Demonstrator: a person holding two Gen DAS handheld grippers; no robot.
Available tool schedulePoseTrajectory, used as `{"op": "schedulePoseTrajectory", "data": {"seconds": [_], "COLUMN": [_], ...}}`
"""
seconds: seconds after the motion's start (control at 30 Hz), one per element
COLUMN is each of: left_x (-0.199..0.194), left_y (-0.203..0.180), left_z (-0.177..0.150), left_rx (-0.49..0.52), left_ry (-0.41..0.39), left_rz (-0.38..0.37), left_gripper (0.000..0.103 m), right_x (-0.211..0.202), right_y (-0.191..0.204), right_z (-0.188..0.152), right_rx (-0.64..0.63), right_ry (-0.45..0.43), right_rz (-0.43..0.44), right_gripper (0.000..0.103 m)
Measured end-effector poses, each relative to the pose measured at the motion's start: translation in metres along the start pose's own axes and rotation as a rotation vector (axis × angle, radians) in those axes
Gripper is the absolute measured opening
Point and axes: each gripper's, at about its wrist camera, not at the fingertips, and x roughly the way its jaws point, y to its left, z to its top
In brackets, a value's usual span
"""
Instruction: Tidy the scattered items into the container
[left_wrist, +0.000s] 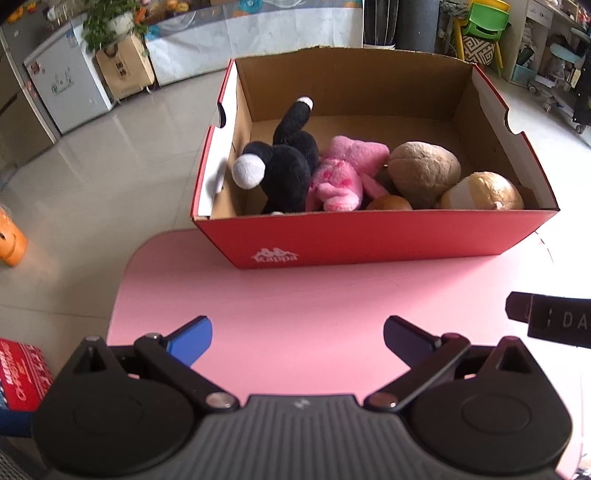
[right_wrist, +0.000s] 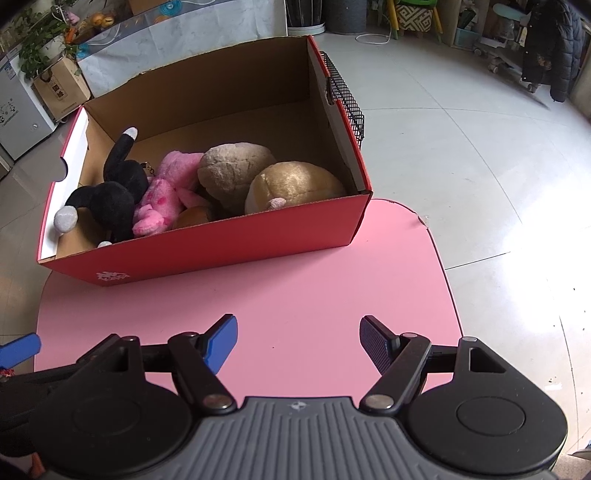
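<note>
A red Kappa cardboard box (left_wrist: 369, 236) (right_wrist: 207, 247) stands at the far edge of a pink table (left_wrist: 314, 295) (right_wrist: 295, 288). Inside lie a black plush with white tips (left_wrist: 284, 166) (right_wrist: 114, 195), a pink plush (left_wrist: 340, 173) (right_wrist: 166, 192), a brown bun-shaped plush (left_wrist: 424, 173) (right_wrist: 232, 166), a tan bun-shaped plush (left_wrist: 487, 192) (right_wrist: 291, 184) and a small orange-brown item (left_wrist: 389, 203) (right_wrist: 194, 218). My left gripper (left_wrist: 297, 345) is open and empty above the table, short of the box. My right gripper (right_wrist: 297, 343) is open and empty too.
Part of the right gripper (left_wrist: 550, 319) shows at the left wrist view's right edge. A blue left fingertip (right_wrist: 18, 349) shows at the right wrist view's left edge. A black mesh piece (right_wrist: 343, 96) sits behind the box. Tiled floor (right_wrist: 480, 166) surrounds the table. A red package (left_wrist: 20, 373) lies low left.
</note>
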Motion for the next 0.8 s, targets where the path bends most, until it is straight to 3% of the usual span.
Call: {"op": "schedulePoseTrajectory", "data": {"seconds": [0.13,0.8], "left_x": [0.0016,-0.0023], "left_y": [0.0055,0.0067], "left_z": [-0.0002,-0.0001], "left_rx": [-0.038,-0.04], "left_ry": [0.017,0.0], "left_rz": [-0.039,-0.031], "left_gripper": [0.103,0.103], "right_x": [0.0001,0.0022], "right_y": [0.001,0.0044], "right_z": [-0.0004,0.0002], "right_rx": [-0.006,-0.01], "right_ry": [0.001,0.005], "right_rz": [0.002,0.005], "right_gripper": [0.074,0.074]}}
